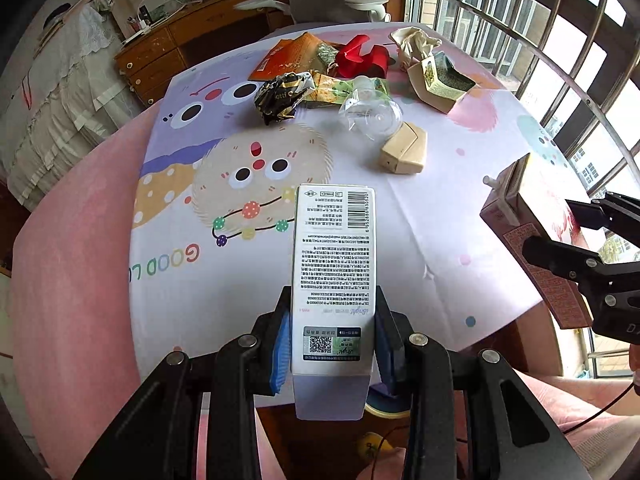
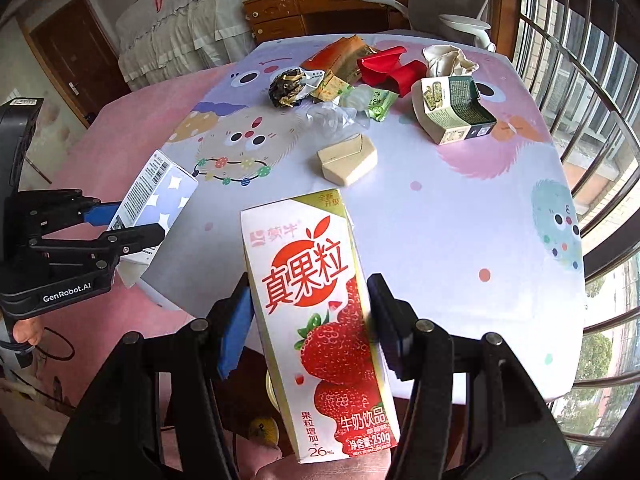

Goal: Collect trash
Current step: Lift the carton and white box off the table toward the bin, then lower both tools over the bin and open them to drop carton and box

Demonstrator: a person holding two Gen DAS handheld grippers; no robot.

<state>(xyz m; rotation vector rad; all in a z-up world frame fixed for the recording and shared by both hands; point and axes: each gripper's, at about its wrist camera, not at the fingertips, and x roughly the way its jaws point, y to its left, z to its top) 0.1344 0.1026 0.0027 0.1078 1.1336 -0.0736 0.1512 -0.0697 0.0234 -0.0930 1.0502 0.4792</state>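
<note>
My left gripper (image 1: 332, 320) is shut on a white printed box (image 1: 334, 260) with a barcode, held above the table's near edge. The same box (image 2: 152, 196) and the left gripper (image 2: 120, 224) show at the left of the right wrist view. My right gripper (image 2: 310, 312) is shut on a strawberry milk carton (image 2: 316, 320), also seen as the carton (image 1: 532, 232) in the right gripper (image 1: 560, 232) at the right of the left wrist view. More trash lies at the table's far side: a crumpled dark wrapper (image 1: 282, 96), a clear plastic bottle (image 1: 370, 114), a beige box (image 1: 404, 148).
A cartoon-print cloth covers the table (image 1: 440, 208). Further back lie red packaging (image 1: 362, 56), an orange packet (image 1: 286, 56), crumpled paper (image 1: 414, 46) and an open green carton (image 1: 440, 80). A barred window (image 2: 580, 80) runs along the right; a wooden desk (image 1: 160, 52) stands behind.
</note>
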